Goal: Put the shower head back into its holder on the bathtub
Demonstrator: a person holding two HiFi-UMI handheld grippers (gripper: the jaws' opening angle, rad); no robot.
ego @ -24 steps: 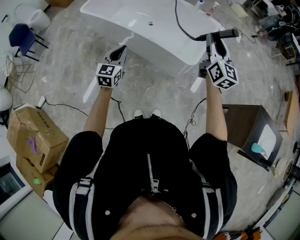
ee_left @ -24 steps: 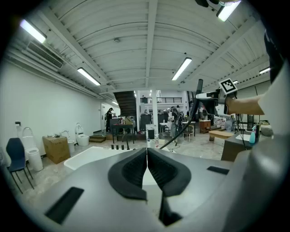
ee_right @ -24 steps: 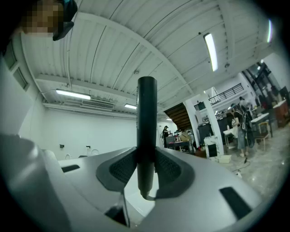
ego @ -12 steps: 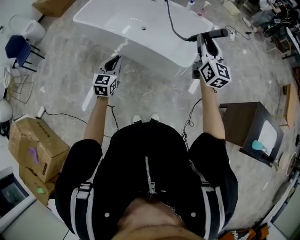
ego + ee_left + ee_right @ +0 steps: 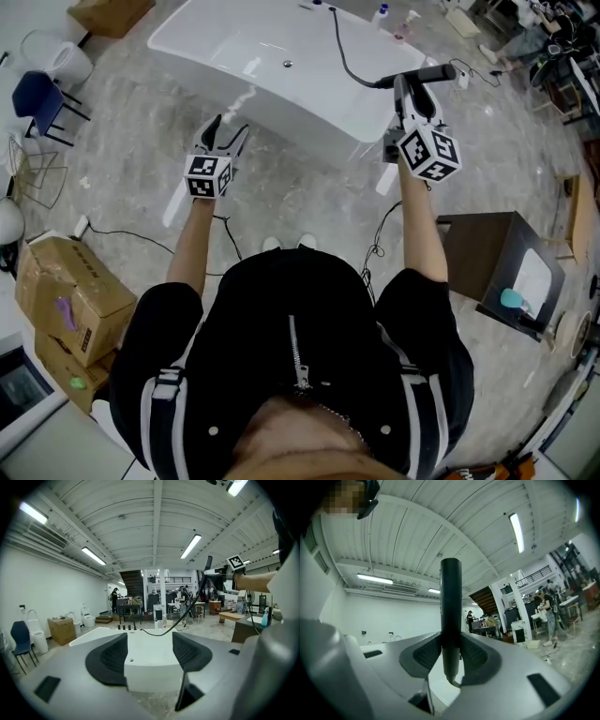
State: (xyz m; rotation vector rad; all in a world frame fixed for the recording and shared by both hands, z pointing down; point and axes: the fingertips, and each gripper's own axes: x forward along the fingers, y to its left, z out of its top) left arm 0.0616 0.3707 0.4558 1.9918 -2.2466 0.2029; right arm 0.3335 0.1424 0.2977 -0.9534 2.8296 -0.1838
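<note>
The white bathtub (image 5: pixel 281 47) lies ahead of me on the stone floor. My right gripper (image 5: pixel 412 86) is shut on the black shower head handle (image 5: pixel 433 72), held above the tub's right end. In the right gripper view the handle (image 5: pixel 451 602) stands upright between the pads (image 5: pixel 426 654). The black hose (image 5: pixel 345 58) runs from it across the tub to dark fittings (image 5: pixel 125 627) on the far rim. My left gripper (image 5: pixel 228 131) hovers short of the tub's near rim. Its jaws have just been opening, with nothing between them (image 5: pixel 149 644).
Cardboard boxes (image 5: pixel 66 281) sit at the left, with a blue chair (image 5: pixel 37 89) beyond them. A brown cabinet (image 5: pixel 487 258) stands at the right. Black cables (image 5: pixel 141 220) trail over the floor near my feet. Bottles (image 5: pixel 394 19) stand past the tub's far rim.
The left gripper's jaws have gone from shut to open. Both grippers have shifted slightly toward the tub, the right one still gripping the shower head.
</note>
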